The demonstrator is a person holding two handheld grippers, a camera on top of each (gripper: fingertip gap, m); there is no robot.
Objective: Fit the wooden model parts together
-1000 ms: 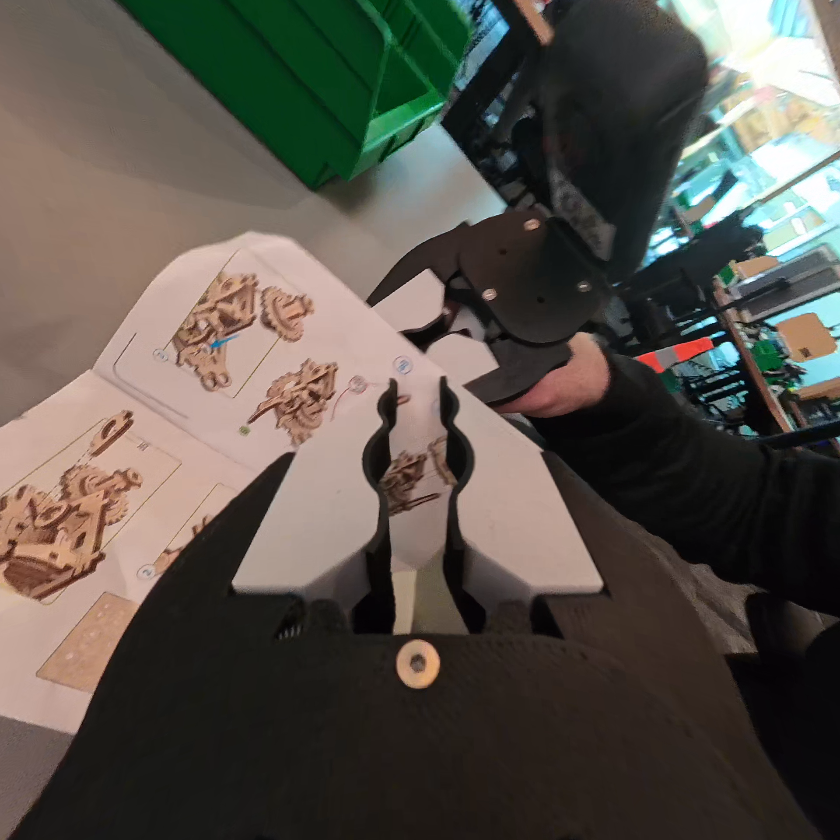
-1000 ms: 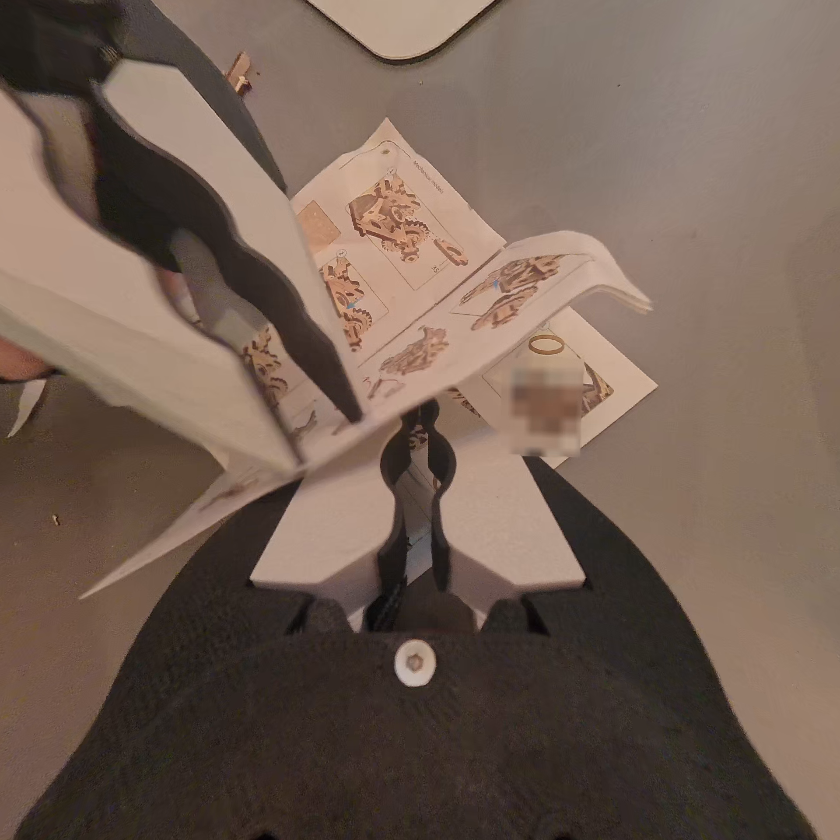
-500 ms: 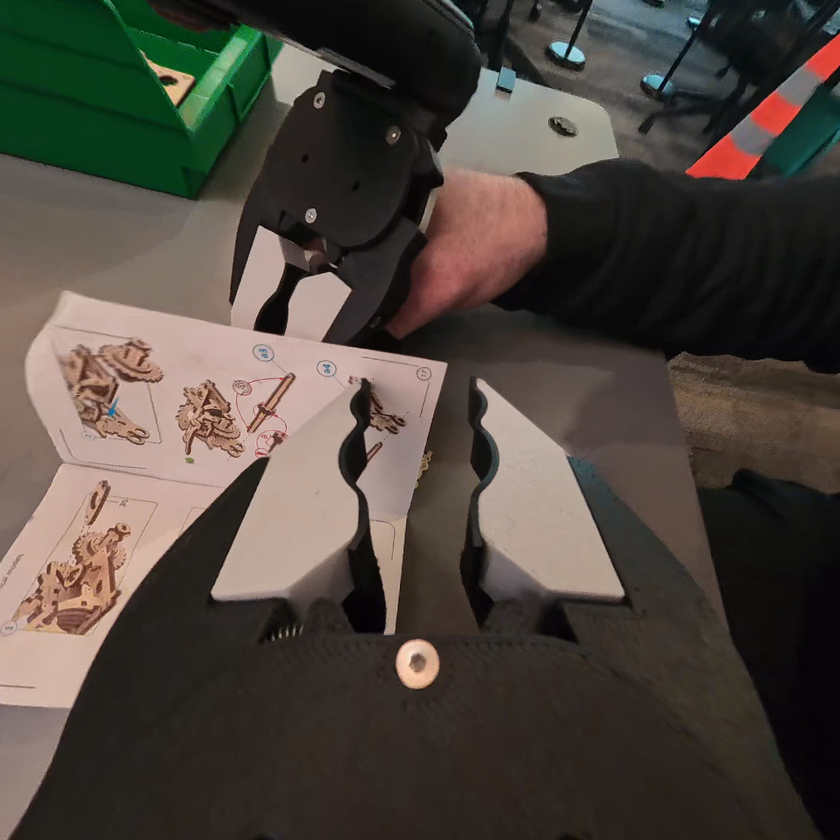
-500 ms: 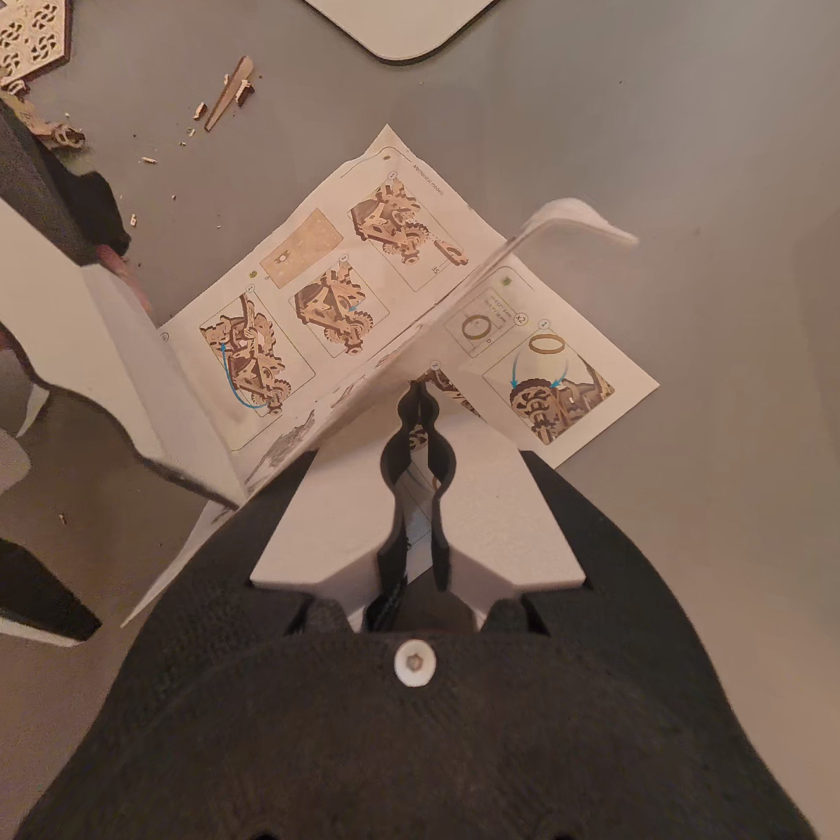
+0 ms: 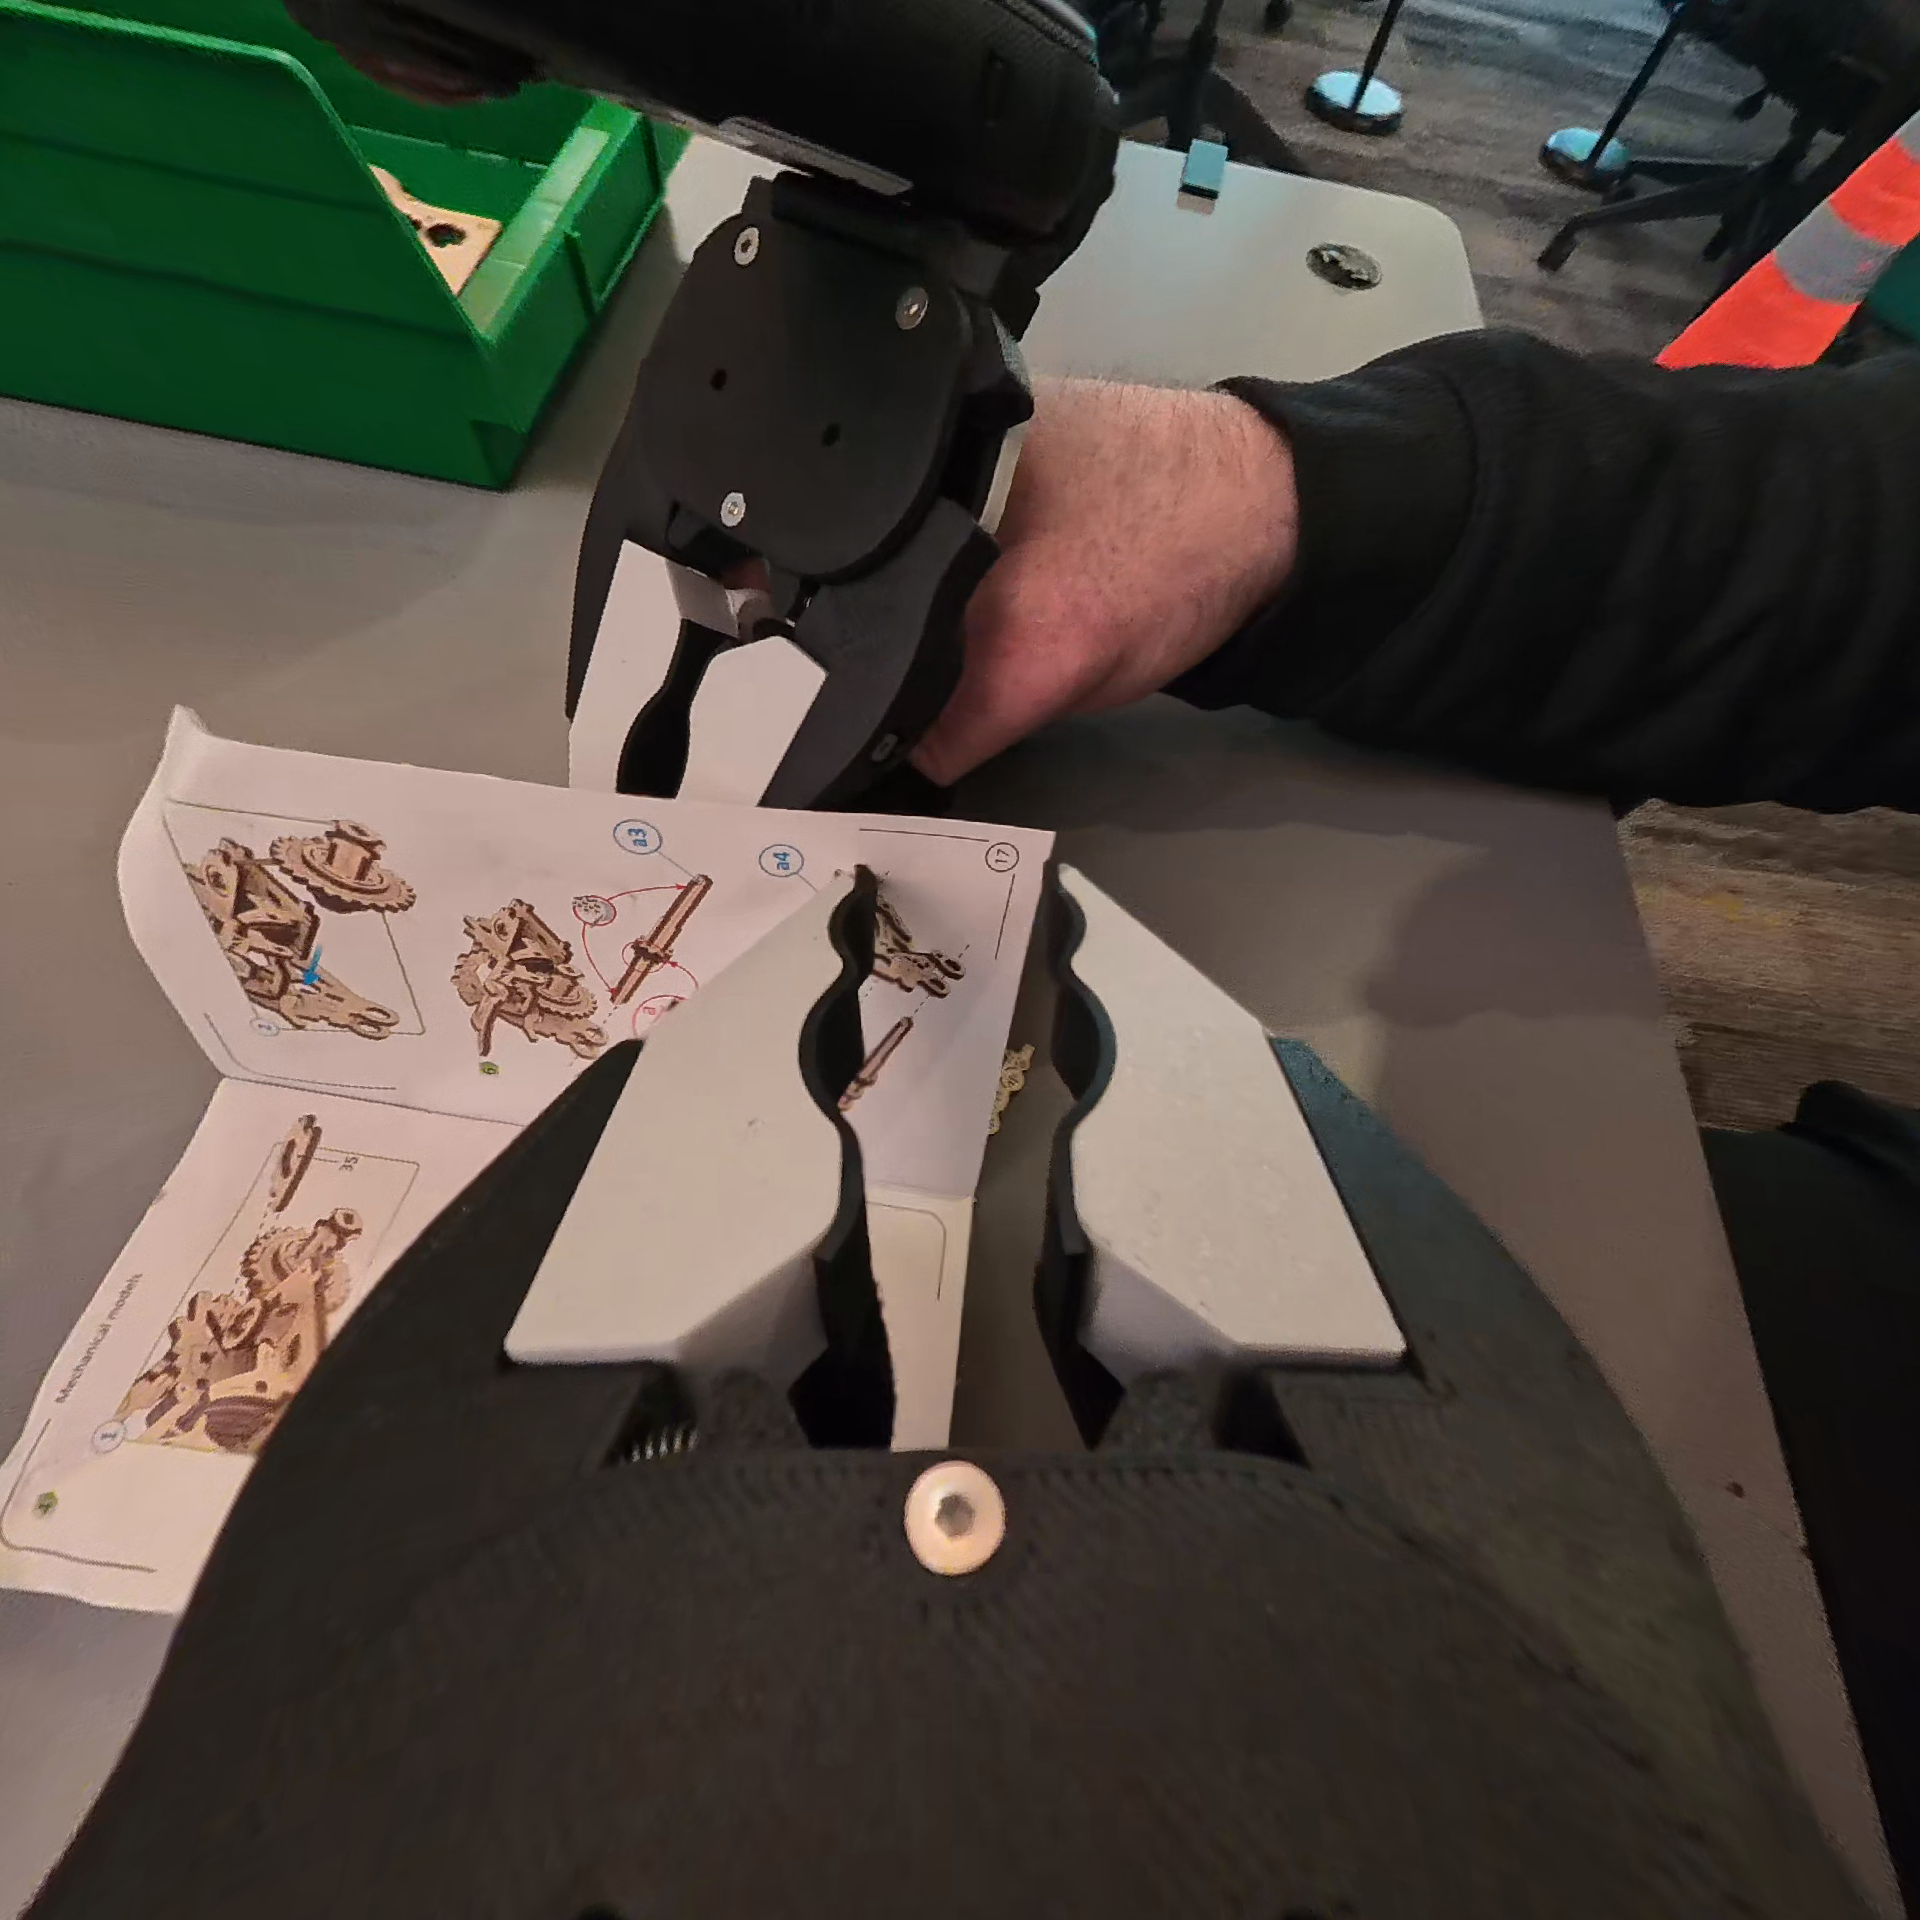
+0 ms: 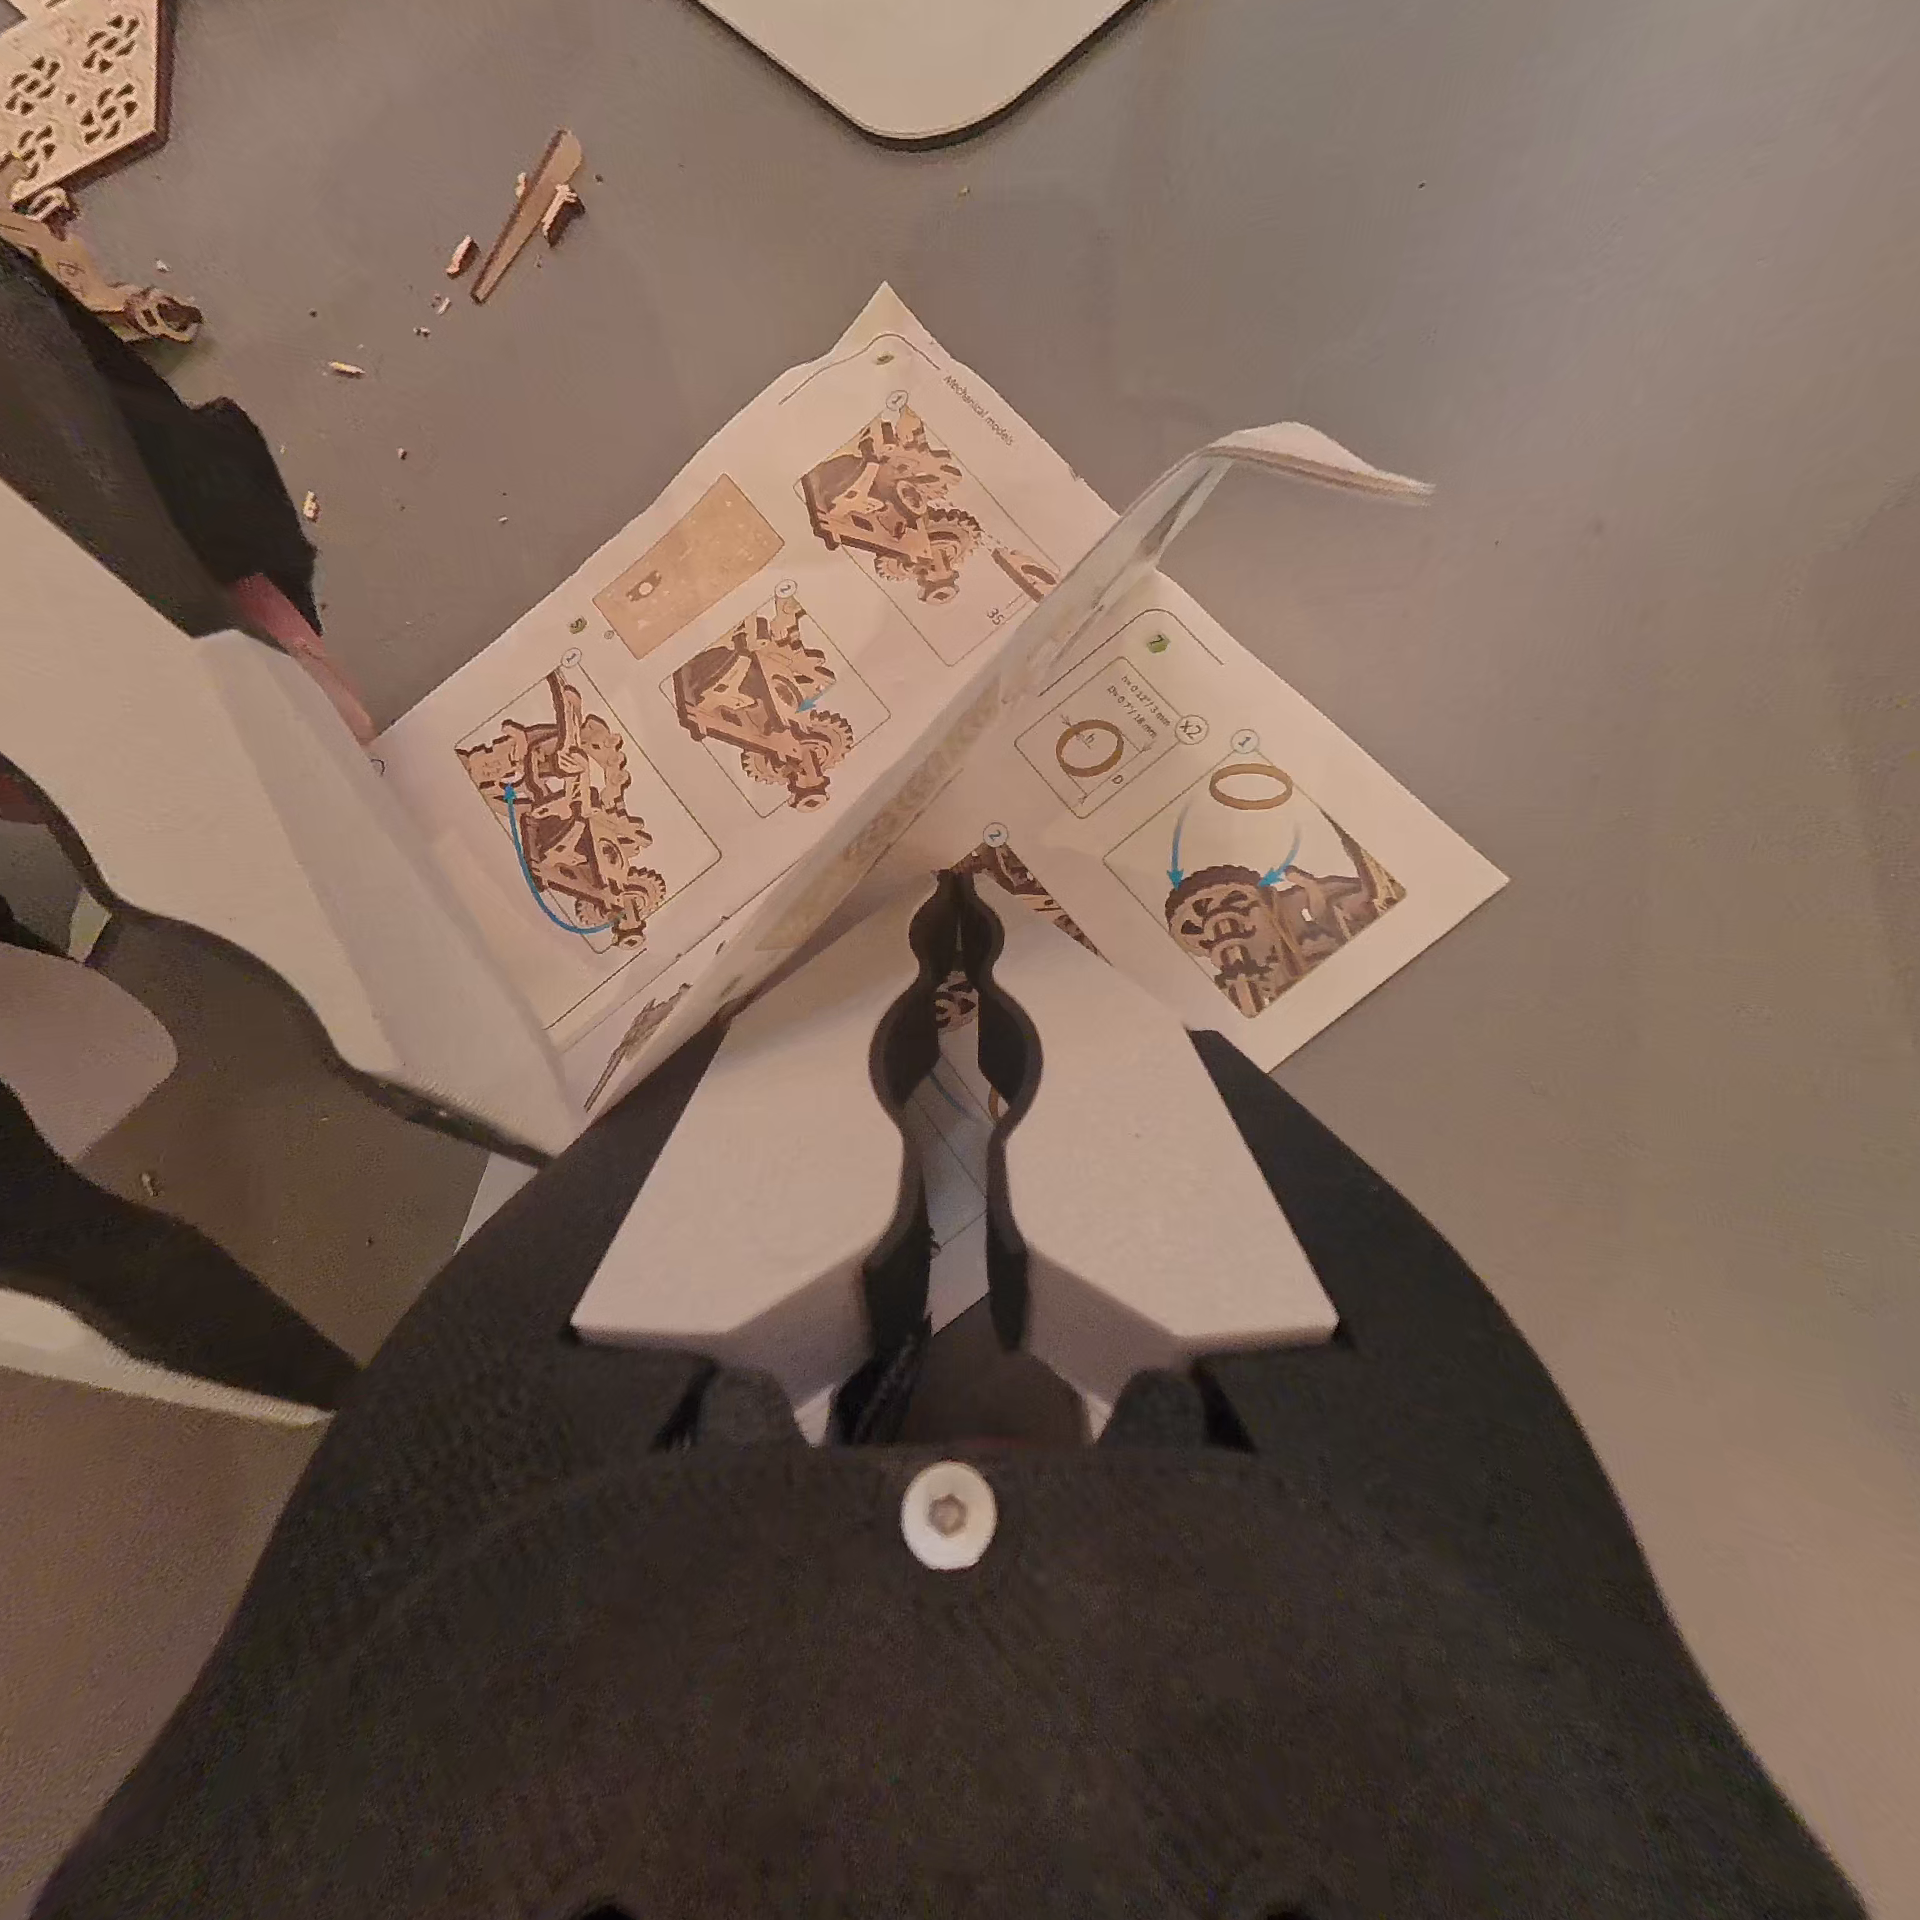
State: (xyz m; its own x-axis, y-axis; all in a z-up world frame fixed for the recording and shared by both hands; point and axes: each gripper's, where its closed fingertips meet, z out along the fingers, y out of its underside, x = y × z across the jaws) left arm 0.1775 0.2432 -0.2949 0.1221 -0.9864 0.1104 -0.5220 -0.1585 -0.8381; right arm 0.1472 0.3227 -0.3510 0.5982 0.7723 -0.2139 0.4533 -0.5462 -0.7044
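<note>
An open instruction booklet [image 5: 312,1195] with drawings of the wooden model lies on the grey table. My left gripper [image 5: 958,883] is open and empty, hovering low over the booklet's right edge. A small wooden part [image 5: 1013,1070] peeks out by that edge, between my fingers. My right gripper [image 6: 956,883] is shut on one booklet page [image 6: 1122,582] and holds it raised on edge above the booklet [image 6: 727,582]. It also shows in the left wrist view [image 5: 696,758], held by a hand. One left finger [image 6: 156,727] shows in the right wrist view.
Green bins [image 5: 260,260] stand at the back left, one with a wooden sheet [image 5: 436,234] inside. A fretwork wooden sheet [image 6: 73,94], a loose wooden strip [image 6: 530,213] and crumbs lie beyond the booklet. A white board [image 6: 914,52] lies farther off. The person's sleeve [image 5: 1558,571] crosses the right side. Left tips to right tips: about 10 cm.
My left gripper has opened, let go of the page and drawn back to the booklet's edge. The right gripper alone keeps the page, which now stands more upright.
</note>
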